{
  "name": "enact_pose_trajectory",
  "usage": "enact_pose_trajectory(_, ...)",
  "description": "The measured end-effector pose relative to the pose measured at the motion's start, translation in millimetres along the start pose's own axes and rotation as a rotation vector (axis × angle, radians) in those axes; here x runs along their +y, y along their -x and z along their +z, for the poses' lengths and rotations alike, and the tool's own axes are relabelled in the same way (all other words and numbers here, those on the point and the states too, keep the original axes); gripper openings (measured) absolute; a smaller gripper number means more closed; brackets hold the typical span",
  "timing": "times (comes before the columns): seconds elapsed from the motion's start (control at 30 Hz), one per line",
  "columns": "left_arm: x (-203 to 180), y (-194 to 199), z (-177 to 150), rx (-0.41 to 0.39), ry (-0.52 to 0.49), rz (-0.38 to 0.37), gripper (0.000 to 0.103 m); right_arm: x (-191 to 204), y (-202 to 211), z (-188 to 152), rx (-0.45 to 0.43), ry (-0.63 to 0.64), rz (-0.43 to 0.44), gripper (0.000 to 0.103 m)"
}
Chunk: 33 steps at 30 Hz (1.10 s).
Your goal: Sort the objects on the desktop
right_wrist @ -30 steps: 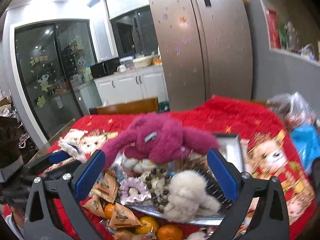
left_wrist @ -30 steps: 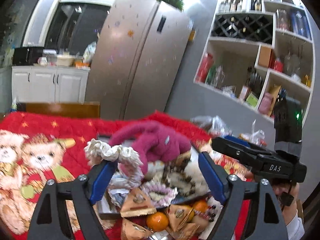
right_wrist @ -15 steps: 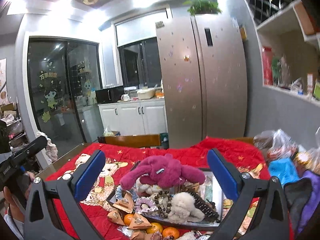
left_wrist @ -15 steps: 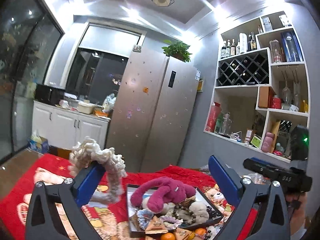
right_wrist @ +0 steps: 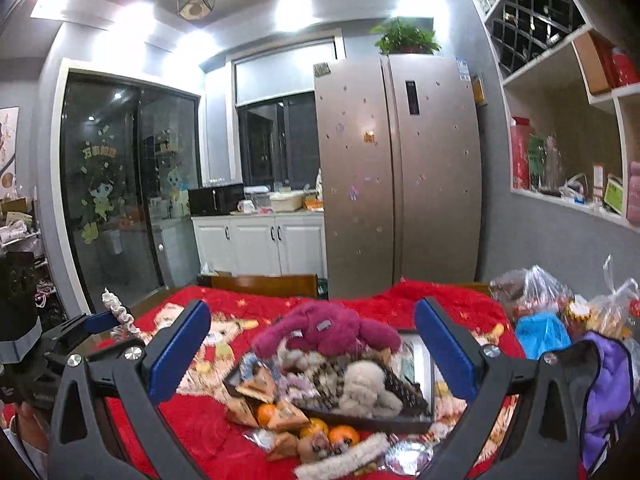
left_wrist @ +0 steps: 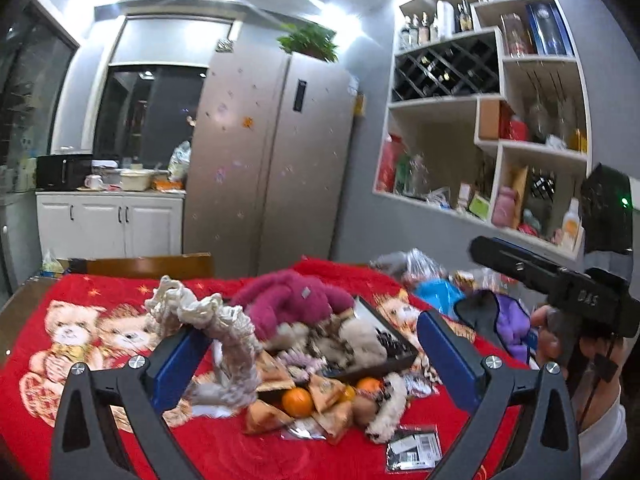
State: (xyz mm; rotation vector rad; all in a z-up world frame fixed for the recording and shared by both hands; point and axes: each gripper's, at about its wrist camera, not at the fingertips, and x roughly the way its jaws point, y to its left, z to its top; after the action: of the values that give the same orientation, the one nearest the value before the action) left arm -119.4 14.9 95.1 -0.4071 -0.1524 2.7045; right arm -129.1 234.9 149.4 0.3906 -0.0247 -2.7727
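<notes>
My left gripper [left_wrist: 310,328] is open wide. A cream knitted scrunchie [left_wrist: 208,320] hangs looped over its left finger, not pinched between the pads. Beyond it a dark tray [left_wrist: 400,346] holds a magenta plush toy [left_wrist: 292,300], fluffy hair ties and beads. Oranges [left_wrist: 298,402] and triangular snack packets [left_wrist: 264,416] lie in front of the tray. My right gripper [right_wrist: 312,308] is open and holds nothing, and it faces the same tray [right_wrist: 360,424] and plush toy [right_wrist: 328,328] from a distance. The right wrist view shows the left gripper [right_wrist: 96,320] low at the left, scrunchie [right_wrist: 116,308] on its tip.
A red tablecloth with bear prints [left_wrist: 80,336] covers the table. A black packet [left_wrist: 414,448] lies near the front. Plastic bags, a blue bag [right_wrist: 540,332] and a purple cloth [right_wrist: 608,392] crowd the right side. A wooden chair back [left_wrist: 148,266] stands behind the table.
Both grippers have pulled back and up from close over the tray. The left jaws opened wider, and the scrunchie came away from the pile, hanging on the left finger.
</notes>
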Motion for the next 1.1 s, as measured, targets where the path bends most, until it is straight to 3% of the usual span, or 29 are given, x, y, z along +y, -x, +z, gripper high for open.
enact_pose_trajectory(0.17,-5,-32,-32,0.11,-0.033,0.028,0.103,-21,-36,-40,0.104,-0.043,-0.016,0.103)
enact_pose_trajectory(0.3,6,-59,-53,0.21,0.014,0.042,0.103,-36,-62,-75,0.197,-0.079,-0.021,0.103)
enact_pose_trajectory(0.53,30,-88,-77,0.316,0.065,0.147,0.103,-65,-94,-121,0.349,-0.192,0.003,0.103)
enact_pose_trajectory(0.77,28,-114,-95,0.436,-0.04,0.202,0.103,-84,-115,-143,0.463,-0.27,0.008,0.102)
enact_pose_trajectory(1.1,38,-138,-103,0.547,0.01,0.258,0.103,-95,-131,-153,0.507,-0.374,0.089,0.102)
